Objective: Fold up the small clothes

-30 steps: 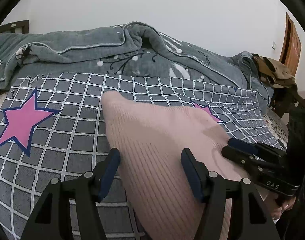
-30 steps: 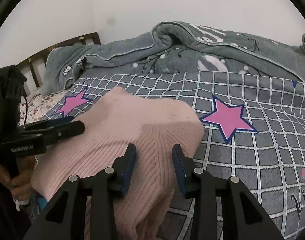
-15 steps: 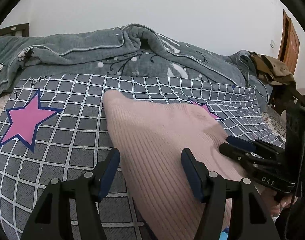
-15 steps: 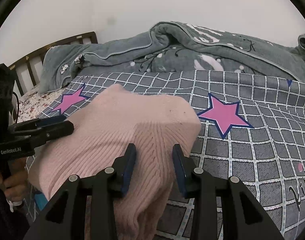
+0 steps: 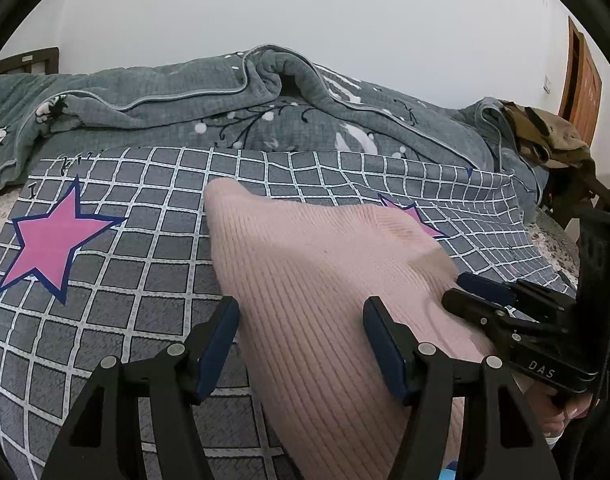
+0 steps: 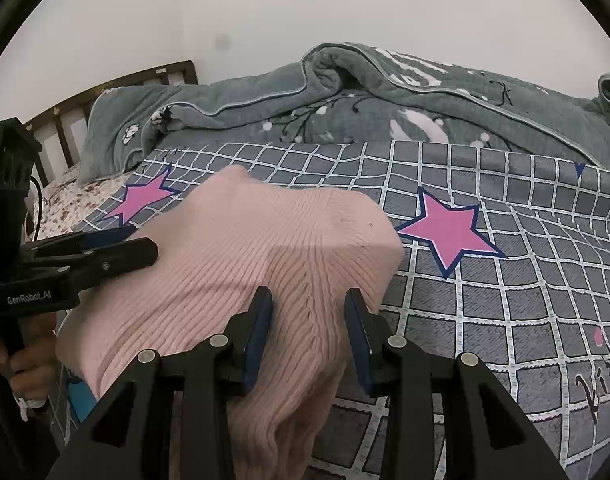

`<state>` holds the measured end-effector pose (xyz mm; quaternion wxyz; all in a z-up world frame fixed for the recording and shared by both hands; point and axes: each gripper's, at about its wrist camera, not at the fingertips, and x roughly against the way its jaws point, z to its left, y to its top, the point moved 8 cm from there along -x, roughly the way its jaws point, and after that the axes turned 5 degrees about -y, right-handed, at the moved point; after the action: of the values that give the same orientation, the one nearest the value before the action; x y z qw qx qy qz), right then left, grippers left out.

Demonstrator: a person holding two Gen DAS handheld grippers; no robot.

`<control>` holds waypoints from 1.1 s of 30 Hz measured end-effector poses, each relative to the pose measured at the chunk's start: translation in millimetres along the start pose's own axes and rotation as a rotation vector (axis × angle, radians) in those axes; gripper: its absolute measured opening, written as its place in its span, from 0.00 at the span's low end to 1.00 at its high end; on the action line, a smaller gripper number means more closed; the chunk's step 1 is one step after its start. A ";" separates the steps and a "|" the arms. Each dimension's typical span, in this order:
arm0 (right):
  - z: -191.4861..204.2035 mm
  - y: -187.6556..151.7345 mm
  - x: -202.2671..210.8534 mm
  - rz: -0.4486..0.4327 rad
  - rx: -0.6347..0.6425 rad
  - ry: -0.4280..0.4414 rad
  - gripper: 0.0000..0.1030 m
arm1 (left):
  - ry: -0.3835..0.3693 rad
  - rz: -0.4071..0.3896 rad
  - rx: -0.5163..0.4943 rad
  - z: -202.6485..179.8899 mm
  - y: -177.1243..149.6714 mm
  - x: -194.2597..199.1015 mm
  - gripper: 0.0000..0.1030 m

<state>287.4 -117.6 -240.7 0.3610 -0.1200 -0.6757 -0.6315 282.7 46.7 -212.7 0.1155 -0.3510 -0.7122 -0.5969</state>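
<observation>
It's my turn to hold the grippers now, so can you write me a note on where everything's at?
Left hand-held gripper: open, straddling the sweater's left edge, not pinching.
Right hand-held gripper: shut on a bunch of the sweater near its front edge.
Sweater: pink, on the checked sheet; far end lies down, near end is lifted.
Done: picked up at the front. No tidy fold shows yet.
Left: fold it and lay it flat.

Near end of the pink knit garment [image 5: 329, 280] below frame; far star [image 5: 419, 216] half-covered.
</observation>
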 end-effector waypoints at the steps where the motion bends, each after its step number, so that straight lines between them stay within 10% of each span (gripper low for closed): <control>1: -0.2 -0.1 1.0 0.000 0.001 0.000 0.35 | -0.001 -0.001 0.000 -0.5 -0.7 0.7 0.61; 33: -17.6 -42.5 107.2 -0.031 -0.062 -0.157 0.45 | 0.084 -0.091 0.027 -39.5 -47.8 72.7 0.69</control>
<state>190.9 -173.0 -205.8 0.2930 -0.1699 -0.6838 -0.6463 189.3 34.3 -196.8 0.1229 -0.2910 -0.7301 -0.6060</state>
